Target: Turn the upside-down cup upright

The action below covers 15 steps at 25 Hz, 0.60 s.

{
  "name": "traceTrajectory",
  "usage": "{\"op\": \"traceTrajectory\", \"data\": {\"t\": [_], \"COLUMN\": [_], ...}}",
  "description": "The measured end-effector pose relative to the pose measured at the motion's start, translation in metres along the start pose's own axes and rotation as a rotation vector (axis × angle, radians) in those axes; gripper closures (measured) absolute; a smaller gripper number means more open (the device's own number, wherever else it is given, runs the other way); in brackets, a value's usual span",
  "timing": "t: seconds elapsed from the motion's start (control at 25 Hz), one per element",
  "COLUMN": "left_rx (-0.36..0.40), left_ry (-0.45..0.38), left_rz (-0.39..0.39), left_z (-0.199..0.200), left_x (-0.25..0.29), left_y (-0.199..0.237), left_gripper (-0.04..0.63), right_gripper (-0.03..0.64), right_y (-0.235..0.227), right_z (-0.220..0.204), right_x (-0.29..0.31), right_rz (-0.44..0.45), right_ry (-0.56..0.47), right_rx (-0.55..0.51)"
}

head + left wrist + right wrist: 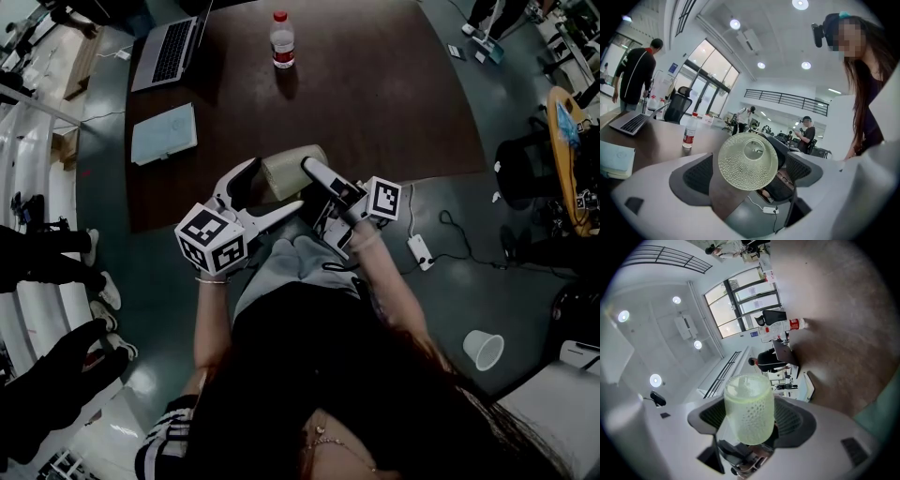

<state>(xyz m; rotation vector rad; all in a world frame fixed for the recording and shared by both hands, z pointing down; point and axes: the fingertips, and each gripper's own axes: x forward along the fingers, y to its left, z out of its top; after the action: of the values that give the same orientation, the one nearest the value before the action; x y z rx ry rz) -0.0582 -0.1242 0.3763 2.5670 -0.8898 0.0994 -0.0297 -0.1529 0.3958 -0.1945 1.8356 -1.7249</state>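
The cup (293,172) is pale green frosted glass. It lies roughly level in the air over the near edge of the brown table (375,94). My right gripper (307,178) is shut on it; in the right gripper view the cup (749,408) sits pinched between both pads (787,418). My left gripper (262,195) stands open at the cup's other end. In the left gripper view the cup's round end (747,161) faces the camera between the spread jaws of that gripper (749,171), with a gap to the left pad (698,174).
On the table stand a water bottle (282,40), a laptop (172,49) and a light blue book (164,133). A power strip (419,250) and a paper cup (484,349) lie on the floor to the right. People stand at the left.
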Motion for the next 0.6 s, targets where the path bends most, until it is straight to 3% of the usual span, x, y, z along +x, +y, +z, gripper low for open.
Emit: {"op": "traceTrajectory", "data": {"t": [0.44,0.6], "left_rx": [0.043,0.050], "left_ry": [0.027,0.012], "left_rz": [-0.029,-0.008], "left_z": [-0.0011,0.0016], "left_x": [0.0013,0.0000], "left_y": [-0.0043,0.0028], "left_gripper": [0.121,0.198], "right_gripper": [0.284,0.284], "right_y": [0.0025,0.0026], "right_z": [-0.0044,-0.0035], "right_x": [0.0011,0.0028], "right_rz": [0.017,0.027], "right_ry": [0.023,0.023], "right_rx": [0.014,0.022]}}
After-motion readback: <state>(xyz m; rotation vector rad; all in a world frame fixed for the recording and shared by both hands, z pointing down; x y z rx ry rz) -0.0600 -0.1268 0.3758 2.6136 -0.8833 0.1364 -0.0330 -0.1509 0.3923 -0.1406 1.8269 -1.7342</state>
